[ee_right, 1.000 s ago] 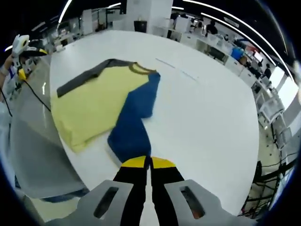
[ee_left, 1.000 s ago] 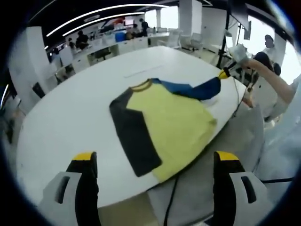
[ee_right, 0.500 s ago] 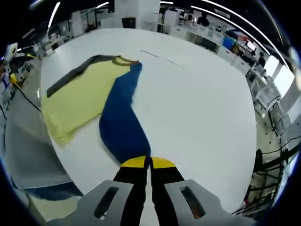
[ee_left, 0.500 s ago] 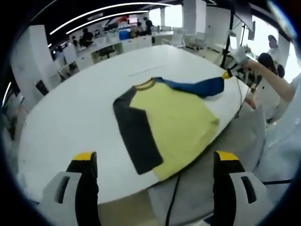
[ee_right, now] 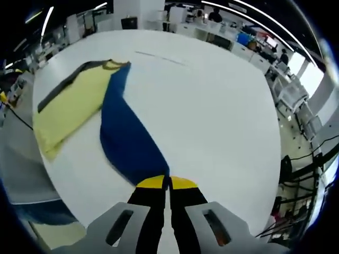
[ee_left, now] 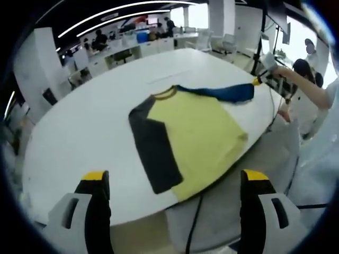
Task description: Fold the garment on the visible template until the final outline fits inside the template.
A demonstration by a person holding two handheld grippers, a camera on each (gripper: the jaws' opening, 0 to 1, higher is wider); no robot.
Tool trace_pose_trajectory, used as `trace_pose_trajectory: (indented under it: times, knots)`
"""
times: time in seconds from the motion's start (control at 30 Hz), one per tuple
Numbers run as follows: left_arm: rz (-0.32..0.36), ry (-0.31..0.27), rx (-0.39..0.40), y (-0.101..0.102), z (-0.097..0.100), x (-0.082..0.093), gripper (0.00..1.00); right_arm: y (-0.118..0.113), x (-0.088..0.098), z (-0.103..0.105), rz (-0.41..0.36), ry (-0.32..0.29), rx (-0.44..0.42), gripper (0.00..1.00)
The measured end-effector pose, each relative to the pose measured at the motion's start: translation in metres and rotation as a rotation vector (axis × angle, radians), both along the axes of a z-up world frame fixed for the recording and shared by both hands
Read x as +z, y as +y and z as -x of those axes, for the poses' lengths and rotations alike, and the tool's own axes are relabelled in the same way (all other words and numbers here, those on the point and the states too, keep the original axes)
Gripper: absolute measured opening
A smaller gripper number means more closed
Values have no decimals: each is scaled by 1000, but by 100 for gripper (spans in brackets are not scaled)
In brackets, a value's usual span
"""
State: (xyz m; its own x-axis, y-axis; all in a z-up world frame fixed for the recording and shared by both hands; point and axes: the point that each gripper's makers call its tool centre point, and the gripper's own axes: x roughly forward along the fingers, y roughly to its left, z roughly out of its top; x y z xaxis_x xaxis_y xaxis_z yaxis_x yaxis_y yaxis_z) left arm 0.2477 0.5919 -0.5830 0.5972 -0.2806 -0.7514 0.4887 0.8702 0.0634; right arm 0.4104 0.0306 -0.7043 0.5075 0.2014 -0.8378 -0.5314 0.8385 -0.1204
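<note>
A yellow T-shirt (ee_left: 193, 132) lies flat on the white oval table (ee_left: 79, 137), with a dark grey sleeve (ee_left: 153, 153) on one side and a blue sleeve (ee_left: 225, 92) on the other. My right gripper (ee_left: 257, 81) is shut on the blue sleeve's cuff and holds it stretched out sideways from the body. In the right gripper view the blue sleeve (ee_right: 130, 143) runs from the shut jaws (ee_right: 169, 182) to the yellow body (ee_right: 69, 108). My left gripper (ee_left: 175, 177) hangs open near the table's front edge, well short of the shirt. A thin faint line (ee_left: 159, 80) marks the table beyond the collar.
A person's arm (ee_left: 304, 90) reaches in from the right. A grey chair (ee_left: 280, 153) and a black cable (ee_left: 192, 225) sit below the table's near edge. A dark stand pole (ee_left: 258, 37) rises behind. Desks and people fill the background.
My right gripper has drawn the blue sleeve outward, away from the yellow body, so it now lies straighter and longer. The left gripper has stayed open and in place.
</note>
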Motion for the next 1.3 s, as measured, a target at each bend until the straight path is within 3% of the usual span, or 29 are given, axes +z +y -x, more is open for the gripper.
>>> trace_pose_trajectory:
  times: [0.73, 1.3]
  knots:
    - [-37, 18, 29, 0, 4, 2, 100, -69, -21, -41, 41, -3, -125, 3]
    - [-50, 22, 53, 0, 8, 2, 100, -84, -40, -75, 147, -6, -122, 3]
